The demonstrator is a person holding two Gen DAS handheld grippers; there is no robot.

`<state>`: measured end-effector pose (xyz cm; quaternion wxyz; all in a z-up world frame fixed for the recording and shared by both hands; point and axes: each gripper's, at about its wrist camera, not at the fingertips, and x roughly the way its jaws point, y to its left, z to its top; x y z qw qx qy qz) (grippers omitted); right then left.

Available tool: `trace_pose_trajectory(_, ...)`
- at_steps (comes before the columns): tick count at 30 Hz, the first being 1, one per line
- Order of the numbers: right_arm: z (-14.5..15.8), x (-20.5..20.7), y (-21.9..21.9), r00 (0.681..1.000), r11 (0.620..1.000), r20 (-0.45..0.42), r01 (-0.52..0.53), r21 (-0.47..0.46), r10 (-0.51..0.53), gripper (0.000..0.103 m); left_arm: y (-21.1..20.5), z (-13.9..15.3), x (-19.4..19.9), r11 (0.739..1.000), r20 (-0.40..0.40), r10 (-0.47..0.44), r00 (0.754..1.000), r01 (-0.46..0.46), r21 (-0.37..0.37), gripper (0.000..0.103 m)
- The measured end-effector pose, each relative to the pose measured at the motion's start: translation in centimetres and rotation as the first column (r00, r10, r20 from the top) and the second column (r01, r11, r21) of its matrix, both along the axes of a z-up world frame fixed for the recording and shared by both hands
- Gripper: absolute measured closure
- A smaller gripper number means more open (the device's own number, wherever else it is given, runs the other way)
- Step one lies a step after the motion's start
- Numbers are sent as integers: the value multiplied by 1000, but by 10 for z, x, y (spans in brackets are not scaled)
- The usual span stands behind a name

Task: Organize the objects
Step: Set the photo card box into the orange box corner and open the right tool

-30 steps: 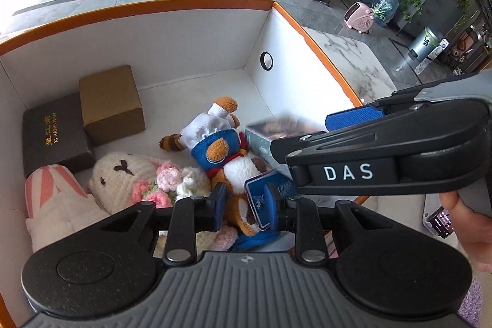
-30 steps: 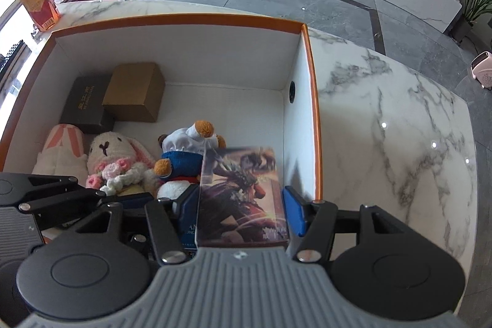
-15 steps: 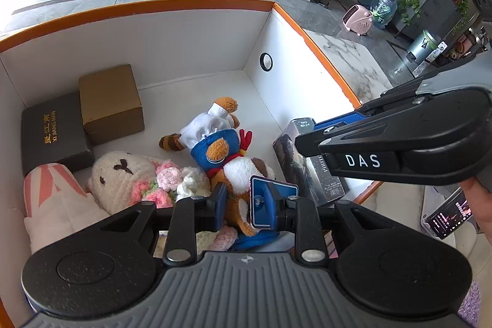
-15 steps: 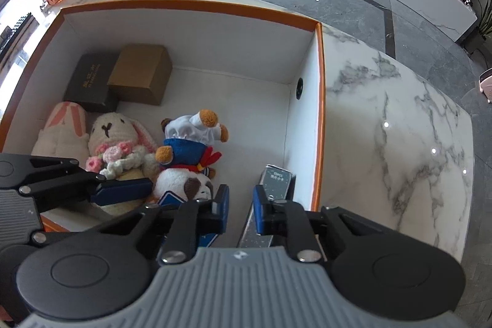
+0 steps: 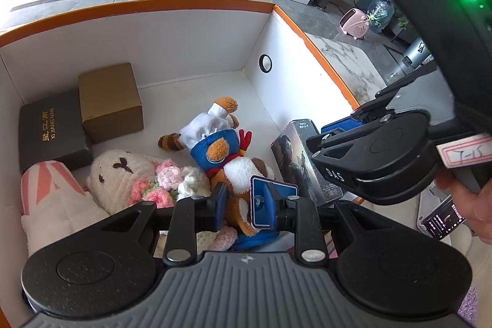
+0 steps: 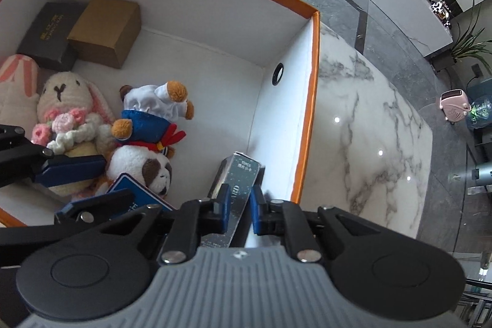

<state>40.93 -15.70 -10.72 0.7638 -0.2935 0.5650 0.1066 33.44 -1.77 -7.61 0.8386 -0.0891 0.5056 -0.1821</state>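
A white box with an orange rim [image 5: 184, 3] [image 6: 313, 100] holds toys and boxes. My right gripper [image 6: 236, 209] is shut on a dark printed card box [image 6: 236, 186] [image 5: 299, 156], held upright against the box's right wall. My left gripper [image 5: 243, 205] is open and empty, hovering over a brown-and-white plush dog [image 5: 246, 171] [image 6: 144, 168]. A plush in a blue outfit and white hat [image 5: 212, 134] [image 6: 153, 112] lies mid-box. A cream crochet bunny with pink flowers [image 5: 129, 177] [image 6: 64, 106] lies at the left.
A tan cardboard box [image 5: 107, 100] [image 6: 104, 29] and a black gift box [image 5: 52, 128] [image 6: 49, 33] sit at the far left corner. A pink-striped plush [image 5: 49, 199] lies at the left wall. A marble tabletop [image 6: 369, 128] lies right of the box.
The right gripper turned the card box from flat-facing to edge-on and lowered it upright beside the right wall. The left gripper barely moved.
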Motion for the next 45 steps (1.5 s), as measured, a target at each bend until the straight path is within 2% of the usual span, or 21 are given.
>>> trace_pose_trajectory(2, -3, -1, 4, 1000, 998, 10, -23, -62, 24, 102, 1, 0, 0, 1000, 2, -2, 1000, 2, -3, 72)
trace_pose_trajectory(6, -7, -7, 8, 996, 988, -7, -93, -126, 93, 103, 1, -1, -2, 1000, 14, -15, 1000, 16, -3, 73)
trace_pose_trajectory(10, -8, -3, 11, 994, 986, -30, -104, -131, 100, 103, 6, -3, -1, 1000, 8, -8, 1000, 9, -30, 73)
trace_pose_trajectory(15, 1, 7, 10, 992, 998, -114, -50, 44, 54, 103, 7, -3, -2, 999, 16, -14, 1000, 15, -36, 73)
trace_pose_trajectory(20, 2, 11, 13, 988, 994, -146, -29, 101, 44, 103, 9, -4, -2, 999, 18, -15, 1000, 15, -44, 73)
trace_pose_trajectory(24, -8, 15, 12, 974, 984, -225, 59, 169, -20, 103, 10, -5, -2, 999, 19, -14, 1000, 15, -51, 73)
trace_pose_trajectory(27, -9, 15, 8, 973, 975, -229, 75, 207, -26, 103, 12, -5, -2, 998, 20, -16, 1000, 17, -56, 74)
trace_pose_trajectory(30, 12, 17, 3, 978, 964, -204, 83, 251, -31, 103, 12, -5, -2, 998, 21, -18, 1000, 19, -59, 74)
trace_pose_trajectory(32, 26, 15, 6, 989, 977, -145, 52, 206, -23, 103, 11, -5, -2, 998, 21, -18, 1000, 19, -58, 74)
trace_pose_trajectory(35, 35, 8, 14, 998, 998, -57, -32, 56, 36, 103, 11, -5, -1, 998, 19, -18, 1000, 19, -59, 74)
trace_pose_trajectory(37, 31, 2, 17, 995, 994, -35, -97, -58, 96, 103, 11, -5, -1, 998, 20, -19, 1000, 20, -59, 74)
trace_pose_trajectory(42, 12, -6, 17, 965, 943, -116, -255, -212, 235, 103, 12, -4, -2, 998, 25, -18, 1000, 20, -66, 74)
trace_pose_trajectory(45, 4, -7, 20, 946, 916, -170, -314, -249, 277, 103, 14, -5, -3, 998, 26, -19, 999, 21, -66, 74)
